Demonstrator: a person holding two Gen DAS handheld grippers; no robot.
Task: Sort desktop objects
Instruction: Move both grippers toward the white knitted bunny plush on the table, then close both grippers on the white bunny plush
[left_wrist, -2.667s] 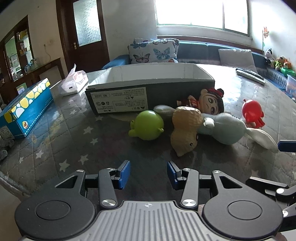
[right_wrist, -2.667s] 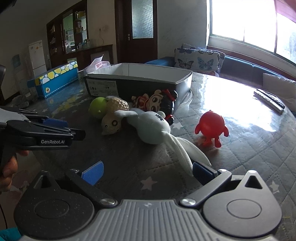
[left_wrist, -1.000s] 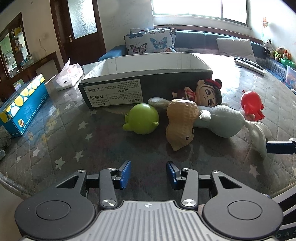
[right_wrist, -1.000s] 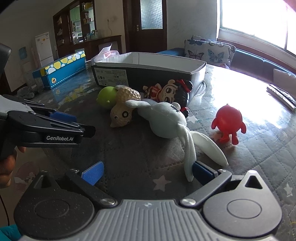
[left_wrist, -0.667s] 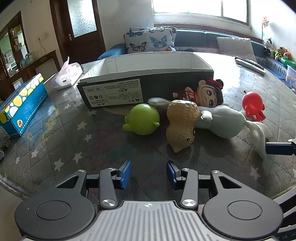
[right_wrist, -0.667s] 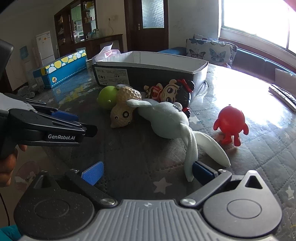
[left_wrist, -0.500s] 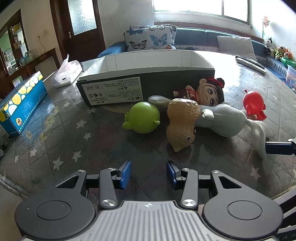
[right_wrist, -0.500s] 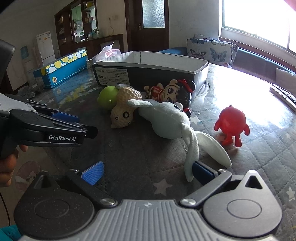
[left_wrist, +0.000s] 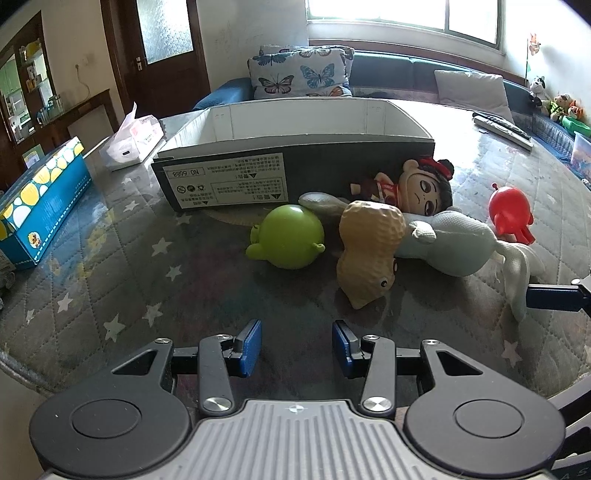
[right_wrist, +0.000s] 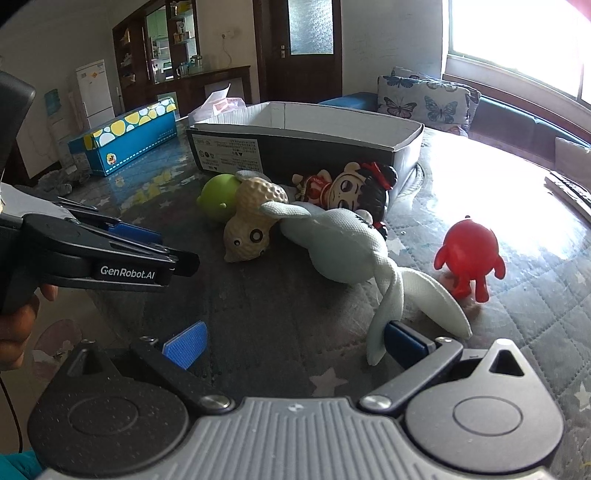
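Both my grippers have crept closer: right gripper (right_wrist: 291, 341) spread wide by the rabbit's ear (right_wrist: 380, 325) at lower right, left gripper (left_wrist: 295, 341) apart, empty.

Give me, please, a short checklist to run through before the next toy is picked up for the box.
1. Right gripper jaws open: ok, spread wide.
2. Right gripper lined up on a toy: ok, one long ear of the pale plush rabbit lies by its right jaw.
3. Left gripper jaws open and empty: ok, short of the toys.
4. Rabbit free to lift: not ok, it leans on the peanut toy and the doll.
5. Box open on top: ok; whether anything lies on its floor: cannot tell.
6. Red toy apart from the pile: ok, it stands alone.
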